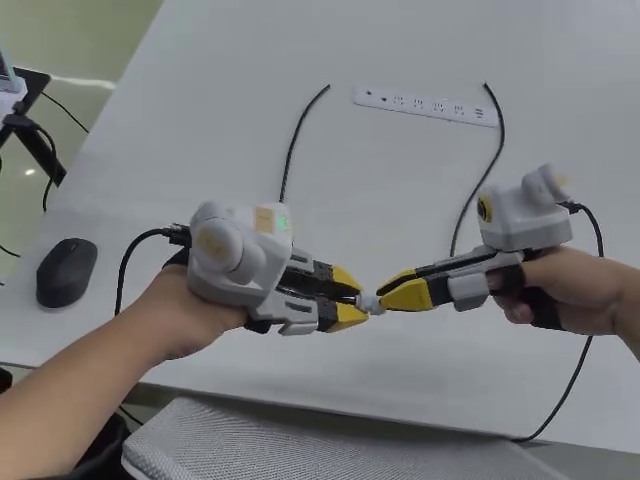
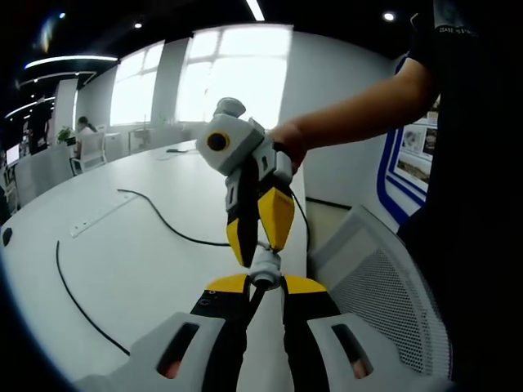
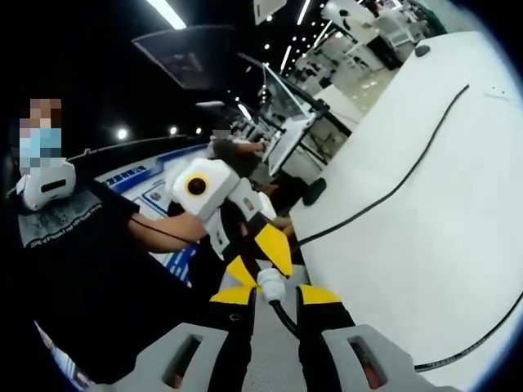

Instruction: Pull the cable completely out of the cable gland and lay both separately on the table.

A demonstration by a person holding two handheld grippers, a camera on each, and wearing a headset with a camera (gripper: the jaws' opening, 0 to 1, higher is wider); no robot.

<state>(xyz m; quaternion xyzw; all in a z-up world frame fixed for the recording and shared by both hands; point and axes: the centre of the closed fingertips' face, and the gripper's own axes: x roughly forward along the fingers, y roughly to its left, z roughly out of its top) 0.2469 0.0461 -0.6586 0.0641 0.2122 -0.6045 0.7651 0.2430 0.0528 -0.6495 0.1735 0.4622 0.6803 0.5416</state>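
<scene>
- I hold my left claw (image 1: 357, 301) and my right claw (image 1: 386, 298) nose to nose, tips almost touching, in the air above the near part of the white table (image 1: 400, 190). Facing them this way puts any pull along one straight line
- The cable gland (image 2: 265, 266), small and white, sits right between the two sets of yellow tips, clear of the table, where each claw can reach one end of it
- In the right gripper view the thin black cable (image 3: 282, 314) comes out of the gland and runs back through the gap between my right jaws. In the left gripper view a dark run of it likewise leads from the gland back between my left jaws. So I judge it is threaded through and not yet out
- Left claw: the jaws are drawn in to a narrow gap with the gland at their tips. I cannot tell whether the pads bite the gland's body or the cable
- Right claw: the same narrow gap, with the gland at the tips, and I cannot tell what exactly it pinches
- The task looks early to me: nothing is separated and nothing is laid down
- For the next move I reckon one claw must hold the gland firm while the other takes the cable alone and draws straight away. A slanted pull may jam it in the seal
- Bare tabletop lies just ahead for setting down. The power strip (image 1: 425, 104) and a loose black lead (image 1: 294, 145) lie farther off, so I would lay the two pieces short of them and well apart from each other
</scene>
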